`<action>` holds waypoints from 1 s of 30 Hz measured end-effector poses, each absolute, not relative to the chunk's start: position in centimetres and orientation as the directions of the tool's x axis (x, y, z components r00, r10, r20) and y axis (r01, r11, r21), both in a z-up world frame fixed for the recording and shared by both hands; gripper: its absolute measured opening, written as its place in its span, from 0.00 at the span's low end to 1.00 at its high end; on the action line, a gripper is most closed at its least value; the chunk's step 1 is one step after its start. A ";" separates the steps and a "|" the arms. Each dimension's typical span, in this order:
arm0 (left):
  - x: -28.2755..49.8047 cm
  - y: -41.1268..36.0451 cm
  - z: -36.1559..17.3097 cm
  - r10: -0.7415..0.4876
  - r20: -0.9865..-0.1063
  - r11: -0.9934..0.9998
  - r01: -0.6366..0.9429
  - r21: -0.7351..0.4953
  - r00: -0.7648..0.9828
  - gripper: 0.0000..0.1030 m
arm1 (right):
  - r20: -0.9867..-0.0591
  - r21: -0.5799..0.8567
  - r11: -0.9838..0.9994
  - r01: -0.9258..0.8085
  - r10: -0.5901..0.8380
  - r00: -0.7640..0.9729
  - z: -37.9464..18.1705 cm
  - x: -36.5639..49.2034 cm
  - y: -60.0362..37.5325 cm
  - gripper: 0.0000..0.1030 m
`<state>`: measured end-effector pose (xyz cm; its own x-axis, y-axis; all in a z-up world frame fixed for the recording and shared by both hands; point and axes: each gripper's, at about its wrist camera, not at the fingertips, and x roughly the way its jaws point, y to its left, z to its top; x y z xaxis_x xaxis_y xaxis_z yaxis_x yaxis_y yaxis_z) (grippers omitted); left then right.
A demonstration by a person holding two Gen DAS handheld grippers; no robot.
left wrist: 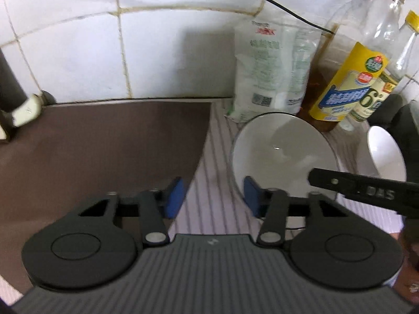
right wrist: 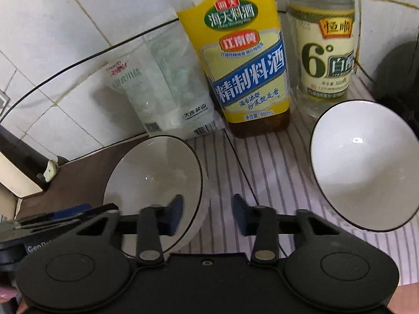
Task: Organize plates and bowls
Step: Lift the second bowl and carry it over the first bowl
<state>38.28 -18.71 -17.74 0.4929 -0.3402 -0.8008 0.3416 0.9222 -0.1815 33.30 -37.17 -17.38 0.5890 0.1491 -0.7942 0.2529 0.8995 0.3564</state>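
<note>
Worktop [right wrist: 267,157], striped cloth, tiled wall behind. Landmark: yellow-labelled cooking wine bottle [right wrist: 243,60], standing at the wall.

- Near bowl [right wrist: 154,180]: white, dark rim, in front of the bottle and to its left, tilted.
- Far bowl [right wrist: 366,164]: white, dark rim, in front and to its right, tilted.
- Salt bag [right wrist: 162,91]: just left of the bottle.
- Vinegar bottle [right wrist: 324,52]: just right of it.
- Left tool [left wrist: 213,198]: fingers apart, empty, its right pad at the near bowl's outer wall.
- Right tool [right wrist: 207,214]: fingers apart, empty, straddling the near bowl's rim.
</note>
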 end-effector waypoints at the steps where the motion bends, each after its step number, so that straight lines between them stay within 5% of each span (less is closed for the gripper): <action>1: 38.4 -18.8 -17.9 -0.360 -0.801 0.914 0.352 -0.201 0.479 0.27 | -0.794 0.361 0.898 0.252 0.153 0.589 -17.5 33.5 -37.1 0.26; 5: 38.4 -19.4 -17.8 -0.404 -0.790 0.896 0.372 -0.241 0.461 0.10 | -0.789 0.374 0.890 0.260 0.158 0.593 -18.1 34.2 -37.1 0.14; 30: 28.2 -17.2 -9.6 -0.378 -0.755 0.880 0.462 -0.112 0.536 0.10 | -0.710 0.470 0.850 0.239 0.203 0.674 -11.3 25.4 -35.1 0.13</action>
<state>28.23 -17.18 -9.57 0.5362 -0.3780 -0.7548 0.4623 0.8796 -0.1121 25.36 -35.12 -11.26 0.6741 0.2031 -0.7101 0.2389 0.8498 0.4699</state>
